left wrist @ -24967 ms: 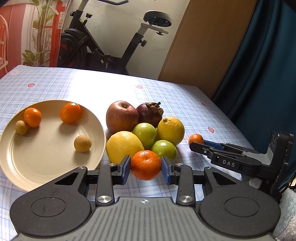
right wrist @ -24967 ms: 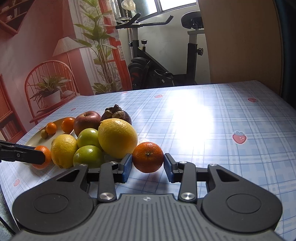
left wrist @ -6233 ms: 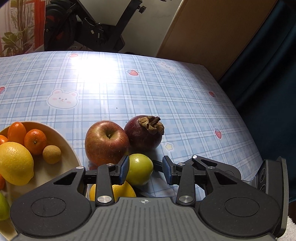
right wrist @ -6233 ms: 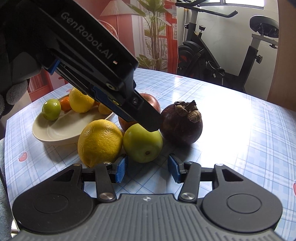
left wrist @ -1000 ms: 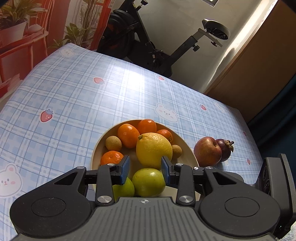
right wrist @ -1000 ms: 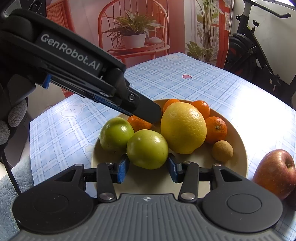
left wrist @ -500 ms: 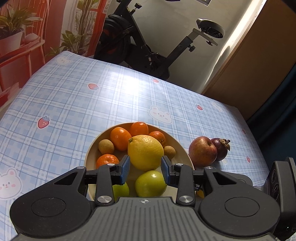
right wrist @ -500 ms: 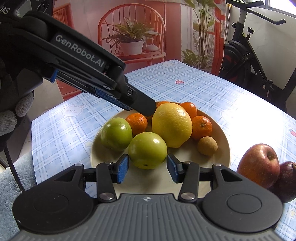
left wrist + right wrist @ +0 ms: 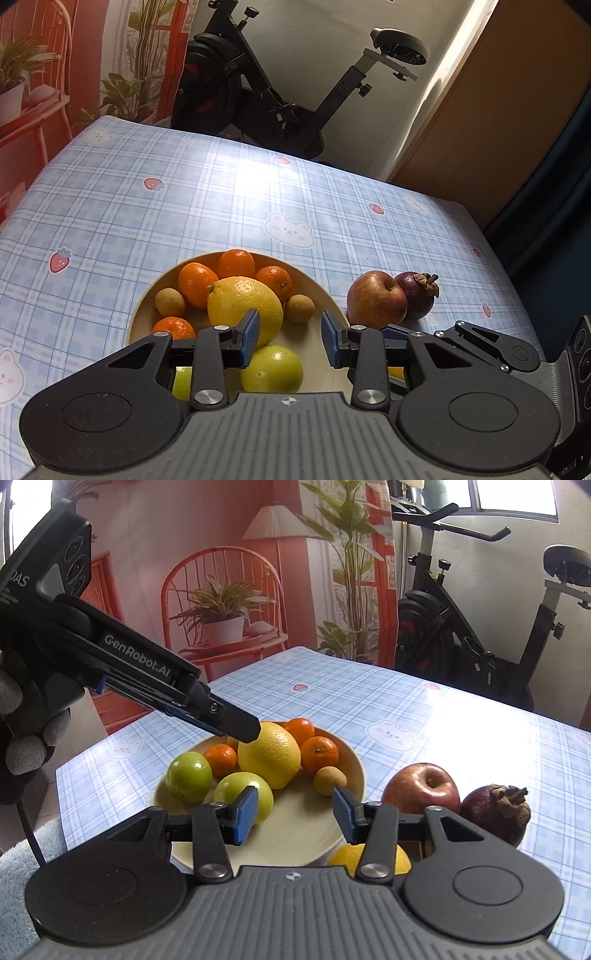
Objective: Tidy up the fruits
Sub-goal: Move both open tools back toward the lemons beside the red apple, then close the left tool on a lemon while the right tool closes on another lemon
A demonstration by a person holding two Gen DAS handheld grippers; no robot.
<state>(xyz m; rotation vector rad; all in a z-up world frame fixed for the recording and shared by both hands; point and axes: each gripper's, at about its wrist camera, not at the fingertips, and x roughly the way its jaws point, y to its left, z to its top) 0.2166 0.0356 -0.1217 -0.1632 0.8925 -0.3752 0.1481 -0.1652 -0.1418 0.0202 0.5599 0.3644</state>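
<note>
A cream plate (image 9: pixel 325 295) (image 9: pixel 295 834) holds a large yellow lemon (image 9: pixel 243 308) (image 9: pixel 269 754), several small oranges, two small brown fruits and two green apples (image 9: pixel 243 795) (image 9: pixel 188 776). My left gripper (image 9: pixel 290 338) is open and empty above the plate, over a green apple (image 9: pixel 271 369). My right gripper (image 9: pixel 291 812) is open and empty over the plate's near side. A red apple (image 9: pixel 376 304) (image 9: pixel 421 788) and a dark mangosteen (image 9: pixel 419 295) (image 9: pixel 495 812) sit on the table right of the plate. Another lemon (image 9: pixel 349 854) lies under the right gripper.
The table has a blue checked cloth (image 9: pixel 184 206). An exercise bike (image 9: pixel 280 103) stands behind its far edge. A wooden panel (image 9: pixel 498 110) and dark curtain are at the right. The left gripper's body (image 9: pixel 129 664) reaches in above the plate in the right wrist view.
Both grippers have pulled back and up from the plate. The green apple between the jaws a second ago now lies free on the plate.
</note>
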